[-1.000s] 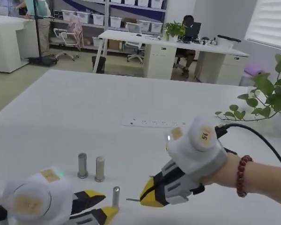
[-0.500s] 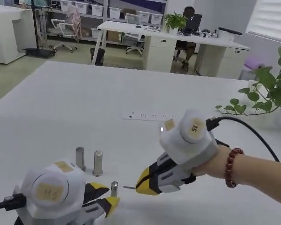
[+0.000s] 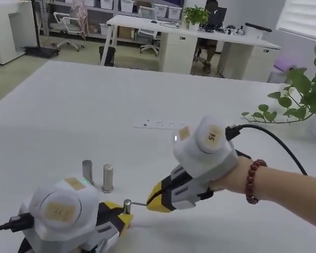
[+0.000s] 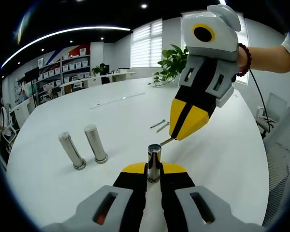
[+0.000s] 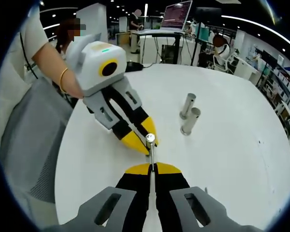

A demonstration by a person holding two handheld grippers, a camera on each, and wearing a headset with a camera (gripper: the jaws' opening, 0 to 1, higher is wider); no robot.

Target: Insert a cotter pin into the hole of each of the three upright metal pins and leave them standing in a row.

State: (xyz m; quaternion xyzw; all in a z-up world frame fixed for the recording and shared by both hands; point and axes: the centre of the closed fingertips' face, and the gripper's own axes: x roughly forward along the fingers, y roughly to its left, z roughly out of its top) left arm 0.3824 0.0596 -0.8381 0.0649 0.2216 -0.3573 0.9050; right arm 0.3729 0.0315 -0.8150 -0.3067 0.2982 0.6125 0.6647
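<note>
Cotter pin [image 5: 152, 153], mostly hidden inside right tool [image 5: 152, 166], reaches the upright pin [image 4: 153, 162].

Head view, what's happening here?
A person works two handheld grippers at a white table. The left gripper is shut on an upright metal pin, steadying it. The right gripper is shut on a cotter pin, its tip at that pin's top end; insertion can't be confirmed. Two other metal pins stand beside it, untouched.

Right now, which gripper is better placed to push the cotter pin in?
Right. The right gripper holds the cotter pin, tip at the top of the metal pin; the left gripper clamps that pin.
</note>
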